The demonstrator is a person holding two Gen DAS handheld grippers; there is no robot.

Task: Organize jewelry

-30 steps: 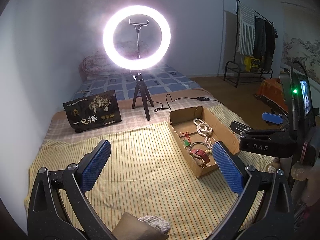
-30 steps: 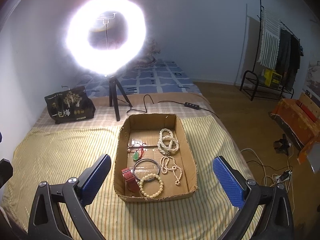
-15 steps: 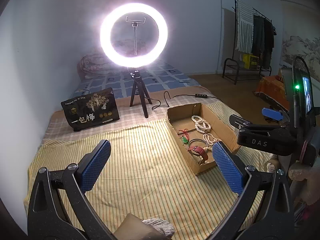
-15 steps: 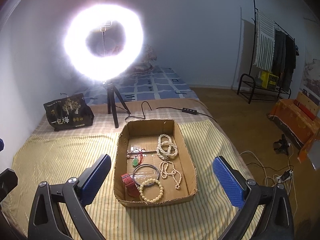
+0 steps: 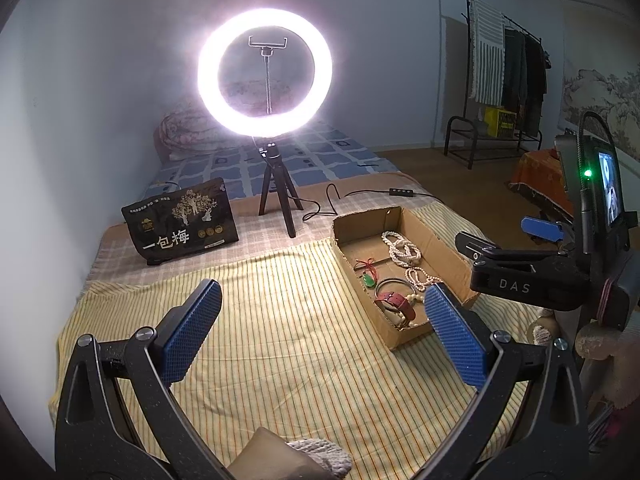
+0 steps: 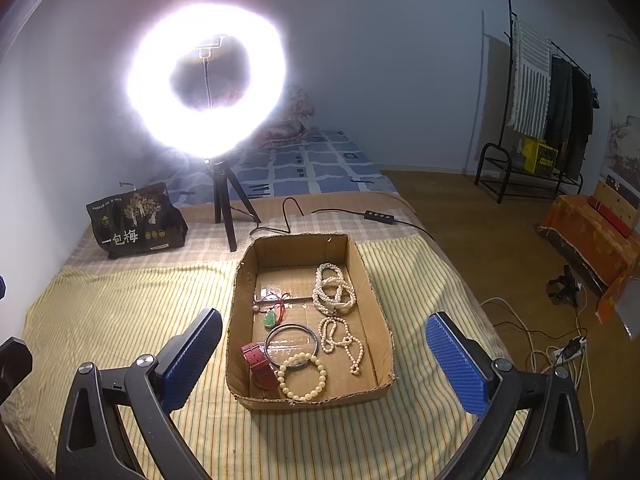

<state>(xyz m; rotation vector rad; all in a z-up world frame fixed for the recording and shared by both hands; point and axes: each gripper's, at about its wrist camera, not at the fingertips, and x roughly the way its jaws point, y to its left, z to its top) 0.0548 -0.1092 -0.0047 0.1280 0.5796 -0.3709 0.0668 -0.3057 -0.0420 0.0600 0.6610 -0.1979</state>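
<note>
Black snack bag (image 6: pixel 136 222) with white characters stands at far left on the bed, on the checked cloth beyond the yellow striped blanket (image 6: pixel 120 320). Just right of it, a lit ring light (image 6: pixel 206 80) on a short black tripod (image 6: pixel 226 208); glare washes out the middle of the ring in the right wrist view. A black cable with an inline switch (image 6: pixel 378 216) runs rightward from the tripod across the bed.

Left claw (image 5: pixel 320 332) held above the blanket, both blue pads spread wide, nothing between them. The cardboard tray (image 5: pixel 448 252) lies ahead and to its right.

Right claw (image 6: pixel 324 356) also wide apart and empty, hovering low, with the cardboard tray (image 6: pixel 384 320) framed between its pads. Tray contents, left to right:
- red leather strap (image 6: pixel 258 364), near-left corner, touching the metal bangle
- green pendant on red cord (image 6: pixel 270 318), mid-left
- thin metal bangle (image 6: pixel 291 346), centre
- cream bead bracelet (image 6: pixel 302 376), near edge, overlapping the bangle's rim
- coiled pearl strand (image 6: pixel 332 290), far right side
- smaller pearl strand (image 6: pixel 342 340), below the coil; whether the two strands join cannot be told.

In the left wrist view the right claw's black body, marked DAS (image 5: pixel 516 276), sits just right of the tray with a small lit screen (image 5: pixel 610 188) above it.

Far right, off the bed: wooden floor, a clothes rack (image 6: pixel 560 100) with hanging garments, an orange-covered box (image 6: pixel 592 236), loose cables and a power strip (image 6: pixel 568 348).
</note>
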